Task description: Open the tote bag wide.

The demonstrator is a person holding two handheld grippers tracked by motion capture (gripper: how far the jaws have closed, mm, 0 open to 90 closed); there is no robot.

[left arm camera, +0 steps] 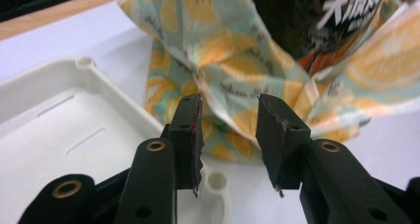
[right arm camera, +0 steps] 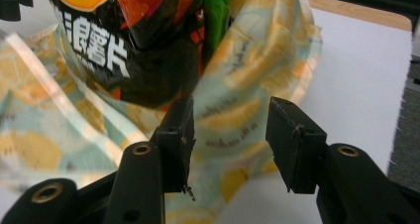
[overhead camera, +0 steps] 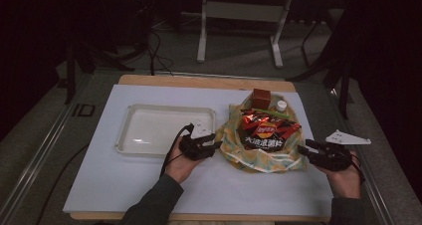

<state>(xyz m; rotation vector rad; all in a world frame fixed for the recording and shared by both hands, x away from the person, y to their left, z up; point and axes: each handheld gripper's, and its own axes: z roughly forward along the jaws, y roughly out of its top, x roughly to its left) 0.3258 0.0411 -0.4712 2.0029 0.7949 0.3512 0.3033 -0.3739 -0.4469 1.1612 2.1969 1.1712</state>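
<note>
High view: lemon-print bag [overhead camera: 259, 153] on tabletop [overhead camera: 149, 180], stuffed with crisp packet [overhead camera: 266, 130] — left claw [overhead camera: 211, 141] at nine o'clock, right claw [overhead camera: 304, 148] at three, both parted, empty, flanking it for gripping.

Left claw [overhead camera: 211, 140] and right claw [overhead camera: 306, 148]: matte black, brass-ringed screw holes behind flat pads [left arm camera: 190, 140]; black cable trailing behind; grey sleeves [overhead camera: 149, 205] beyond.

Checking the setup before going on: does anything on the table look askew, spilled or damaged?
Nothing spilled or torn. The lemon-print bag sits slumped open with the chip packet and a brown box poking out. The white tray lies flat beside it.
</note>
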